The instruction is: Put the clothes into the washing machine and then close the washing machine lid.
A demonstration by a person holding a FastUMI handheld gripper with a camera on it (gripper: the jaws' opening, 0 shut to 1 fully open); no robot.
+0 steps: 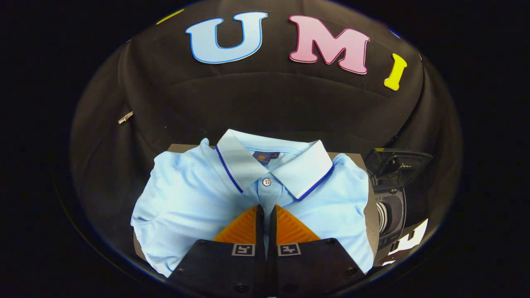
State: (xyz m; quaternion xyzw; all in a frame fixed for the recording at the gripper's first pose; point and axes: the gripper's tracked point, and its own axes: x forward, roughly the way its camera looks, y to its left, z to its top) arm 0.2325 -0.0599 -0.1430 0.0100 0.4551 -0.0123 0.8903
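A folded light blue polo shirt [186, 198] with a white collar edged in dark blue lies flat on a grey-brown board [356, 158]. My gripper [265, 209] sits over the shirt's front just below the collar button. Its fingers are drawn almost together, with a thin fold of the shirt's placket pinched between them. To the right of the shirt stands a small dark washing machine [391, 215]. The machine's lid [397, 165] is raised and its round opening faces the shirt.
Black cloth forms the booth's wall behind and around the board. A small metal zip pull [125, 117] hangs on the cloth far to the left. The washing machine stands close against the board's right edge.
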